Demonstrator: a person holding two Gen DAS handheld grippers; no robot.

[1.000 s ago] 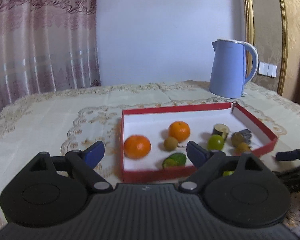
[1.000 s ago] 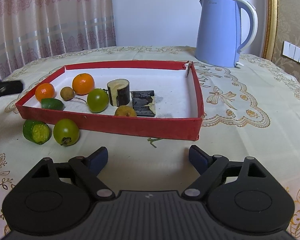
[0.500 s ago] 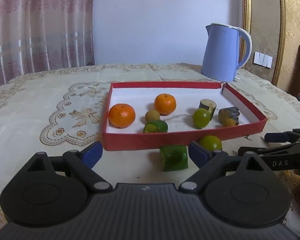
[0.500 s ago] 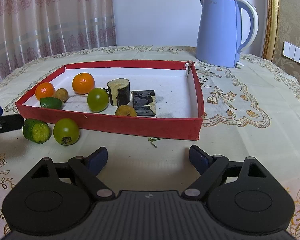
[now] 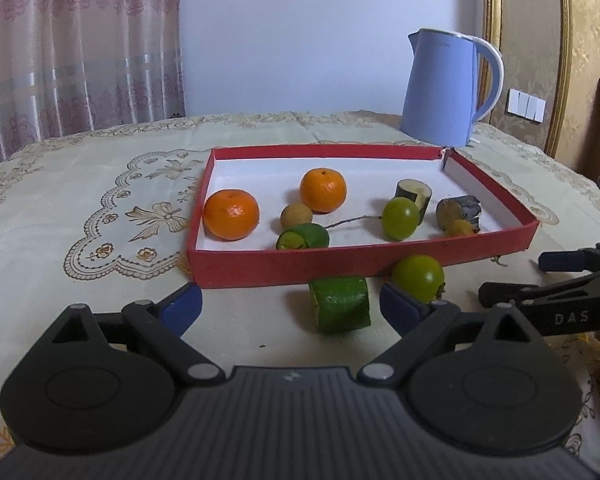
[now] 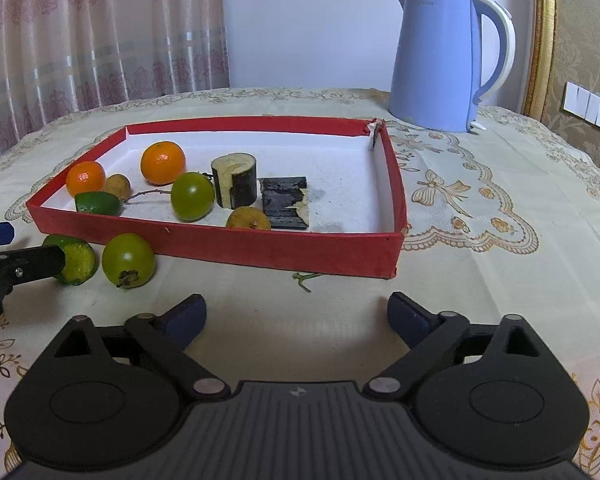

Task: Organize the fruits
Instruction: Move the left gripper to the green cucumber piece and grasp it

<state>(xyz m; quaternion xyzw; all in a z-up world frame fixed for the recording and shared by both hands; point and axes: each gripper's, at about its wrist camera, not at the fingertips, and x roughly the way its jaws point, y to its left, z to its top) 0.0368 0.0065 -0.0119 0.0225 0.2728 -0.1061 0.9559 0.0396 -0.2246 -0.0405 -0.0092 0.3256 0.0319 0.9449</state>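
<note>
Green cut fruit chunk (image 5: 340,304) sits between opening left gripper (image 5: 290,306) jaws, ungripped; roll-off risk if nudged. Right gripper (image 6: 296,312): opening, empty.

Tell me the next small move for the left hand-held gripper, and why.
Probably ease the left hand-held gripper forward around the cut green fruit piece. Its jaws are opening, nothing is gripped, and that piece lies on the tablecloth just ahead, outside the red tray beside a whole green fruit.
</note>
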